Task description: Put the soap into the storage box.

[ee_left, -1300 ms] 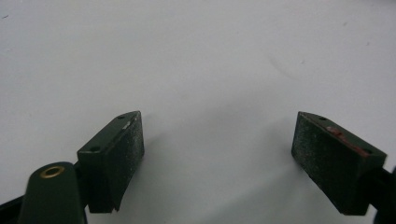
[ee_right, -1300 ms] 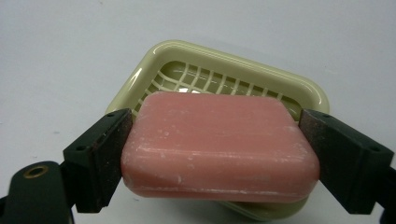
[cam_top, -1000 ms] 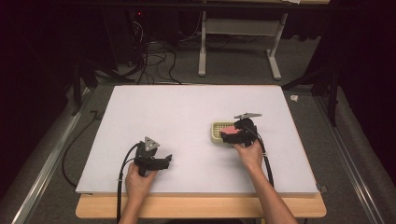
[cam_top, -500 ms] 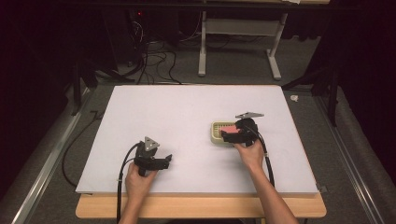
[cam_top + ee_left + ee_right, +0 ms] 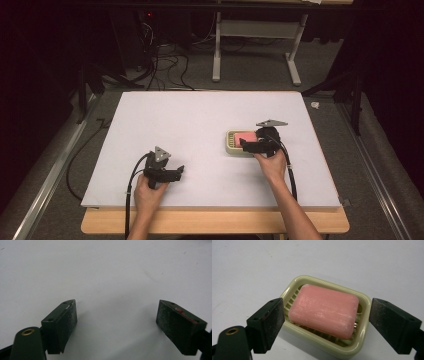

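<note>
With jaws spread either side of the pale-green plastic soap dish (image 5: 325,322), right gripper (image 5: 327,322) hasn't gripped yet; pink soap bar (image 5: 324,310) lies inside, right-centre of white tabletop (image 5: 200,125). Left gripper (image 5: 116,320) spread, idle lower left.

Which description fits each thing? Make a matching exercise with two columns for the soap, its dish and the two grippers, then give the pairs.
1. pink rectangular soap bar
2. pale green plastic soap dish
3. left gripper
4. right gripper

A. open over bare white table
B. lies in the slatted holder
C. open, fingers either side of the dish
D. stands on the white table

Pairs: 1-B, 2-D, 3-A, 4-C
</note>
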Tool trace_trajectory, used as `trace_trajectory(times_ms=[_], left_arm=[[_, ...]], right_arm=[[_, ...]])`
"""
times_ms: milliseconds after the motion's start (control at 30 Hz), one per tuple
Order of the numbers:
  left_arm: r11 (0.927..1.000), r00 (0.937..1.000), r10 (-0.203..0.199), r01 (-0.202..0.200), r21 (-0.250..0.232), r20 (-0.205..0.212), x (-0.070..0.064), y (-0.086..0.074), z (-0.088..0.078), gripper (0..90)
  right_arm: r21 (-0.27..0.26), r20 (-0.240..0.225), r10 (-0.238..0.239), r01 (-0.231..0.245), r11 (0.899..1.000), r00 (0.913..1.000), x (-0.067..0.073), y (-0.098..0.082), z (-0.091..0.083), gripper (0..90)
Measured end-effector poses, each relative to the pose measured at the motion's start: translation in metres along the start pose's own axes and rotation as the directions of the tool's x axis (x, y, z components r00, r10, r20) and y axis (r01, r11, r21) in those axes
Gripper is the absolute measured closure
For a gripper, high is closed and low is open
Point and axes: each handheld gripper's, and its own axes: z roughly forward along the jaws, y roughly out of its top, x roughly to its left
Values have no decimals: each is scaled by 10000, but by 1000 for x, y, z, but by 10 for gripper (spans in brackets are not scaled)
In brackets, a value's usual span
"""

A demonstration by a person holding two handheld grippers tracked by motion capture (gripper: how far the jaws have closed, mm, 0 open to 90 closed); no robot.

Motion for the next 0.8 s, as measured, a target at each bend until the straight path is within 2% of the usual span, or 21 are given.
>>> trace_trajectory(times_ms=[800], left_arm=[[10000, 10000, -4, 4, -2, 3, 0, 0, 0, 175]], right_arm=[[-504, 201, 207, -197, 9985, 9996, -21, -10, -24, 163]])
